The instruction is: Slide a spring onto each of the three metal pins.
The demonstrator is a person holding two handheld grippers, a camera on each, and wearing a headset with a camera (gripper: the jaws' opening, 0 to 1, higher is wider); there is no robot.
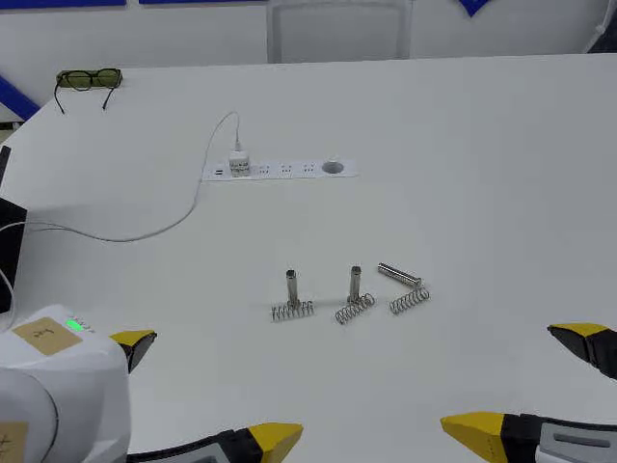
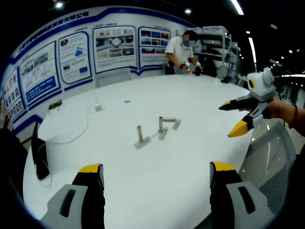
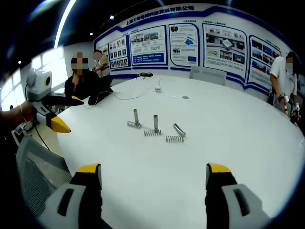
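Judged step: opening reach, with no spring on any pin yet. On the white table [image 1: 463, 193] the left pin [image 1: 291, 285] and the middle pin [image 1: 355, 282] stand upright side by side. The third pin [image 1: 399, 275] lies on its side just to their right. One spring lies flat in front of each: left spring [image 1: 292, 311], middle spring [image 1: 355, 309], right spring [image 1: 410, 300]. The right spring sits close against the fallen pin's lower end; contact cannot be told from here. The left gripper [image 2: 156, 168] and the right gripper [image 3: 153, 167] both hang near the table's near edge, jaws spread wide and holding nothing, well apart from the parts. A power strip [image 1: 280, 170] and a pair of glasses [image 1: 89, 79] lie farther back, out of the way. Next move, as I judge it: bring one gripper down over a spring and pinch it across the coils. The other may need to steady an upright pin. The fallen pin will likely want standing up, or holding, before its spring goes on.
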